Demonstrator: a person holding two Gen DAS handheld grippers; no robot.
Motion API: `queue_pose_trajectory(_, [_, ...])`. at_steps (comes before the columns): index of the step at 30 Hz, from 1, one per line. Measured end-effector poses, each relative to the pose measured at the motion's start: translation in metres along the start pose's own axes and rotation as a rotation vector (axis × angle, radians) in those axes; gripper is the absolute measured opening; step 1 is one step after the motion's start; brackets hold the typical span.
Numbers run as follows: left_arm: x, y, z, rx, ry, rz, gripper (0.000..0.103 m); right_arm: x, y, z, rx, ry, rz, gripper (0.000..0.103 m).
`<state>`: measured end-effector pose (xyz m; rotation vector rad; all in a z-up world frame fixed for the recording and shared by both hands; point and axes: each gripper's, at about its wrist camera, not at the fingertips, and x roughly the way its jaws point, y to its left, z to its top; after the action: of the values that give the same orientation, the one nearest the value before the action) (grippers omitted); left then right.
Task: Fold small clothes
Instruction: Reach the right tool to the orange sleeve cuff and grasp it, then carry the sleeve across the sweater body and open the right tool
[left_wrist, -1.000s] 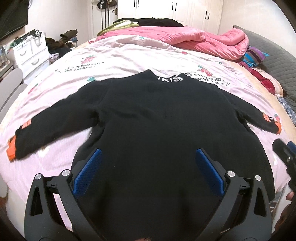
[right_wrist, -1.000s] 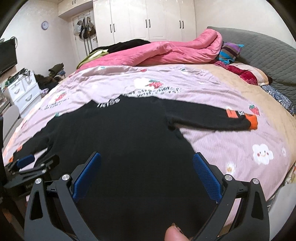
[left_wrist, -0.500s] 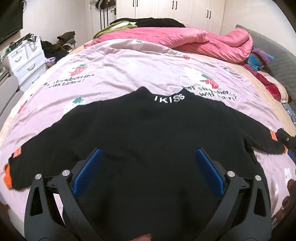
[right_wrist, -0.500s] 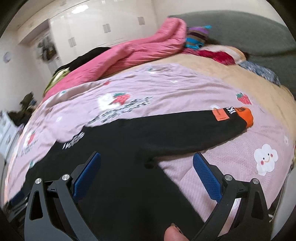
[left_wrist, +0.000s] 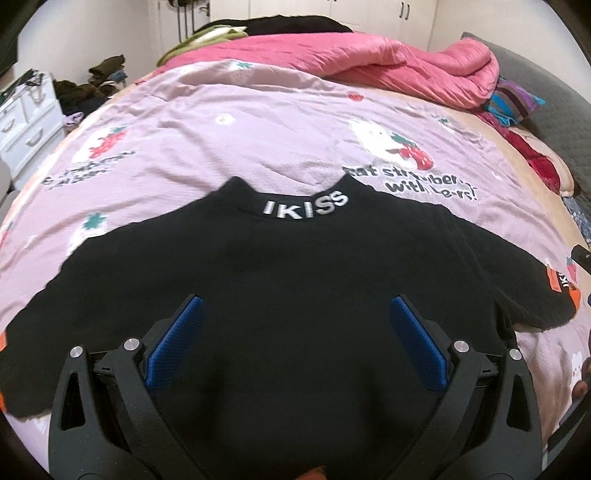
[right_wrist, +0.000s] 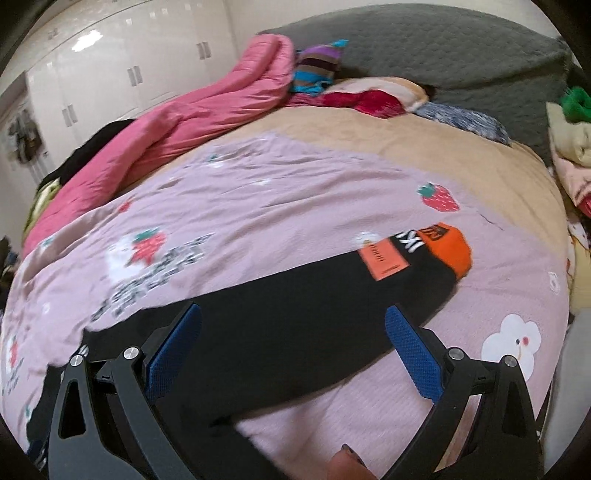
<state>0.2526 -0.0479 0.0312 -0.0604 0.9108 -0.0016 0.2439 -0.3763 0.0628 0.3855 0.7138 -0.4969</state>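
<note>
With the black sweater flat on the pink sheet, my left gripper and right gripper both gaped empty, and I feared pinching sheet along with the orange-cuffed sleeve.

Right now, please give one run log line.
sweater: flat on bed | left gripper: open | right gripper: open over sleeve

Home bedroom, bed, pink quilt, white wardrobes
</note>
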Motion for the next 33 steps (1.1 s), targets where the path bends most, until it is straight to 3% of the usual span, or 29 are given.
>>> queue_pose_trajectory(11, [0.034,-0.023,0.007,0.034,0.012,-0.060,0.095,0.040,-0.053,0.019,0.082,0.020,-0.138,0.099])
queue_pose_trajectory(18, [0.040,-0.019,0.009,0.022,0.003,-0.068,0.095,0.077,-0.096,0.013,0.197,0.096,-0.209,0.099])
queue_pose_trajectory(20, [0.039,-0.017,0.010,0.022,0.002,-0.060,0.095,0.088,-0.106,0.010,0.230,0.122,-0.203,0.099])
queue_pose_trajectory(24, [0.033,-0.007,0.012,0.005,-0.008,-0.046,0.095,0.106,-0.125,0.008,0.295,0.136,-0.110,0.098])
queue_pose_trajectory(26, [0.029,-0.002,0.013,-0.005,-0.013,-0.043,0.095,0.108,-0.131,0.010,0.296,0.110,-0.100,0.080])
queue_pose_trajectory(31, [0.017,0.013,0.015,-0.041,-0.030,-0.037,0.095,0.102,-0.147,0.011,0.372,0.052,-0.021,0.023])
queue_pose_trajectory(33, [0.011,0.019,0.016,-0.058,-0.043,-0.036,0.095,0.091,-0.147,0.013,0.381,0.020,0.046,0.013])
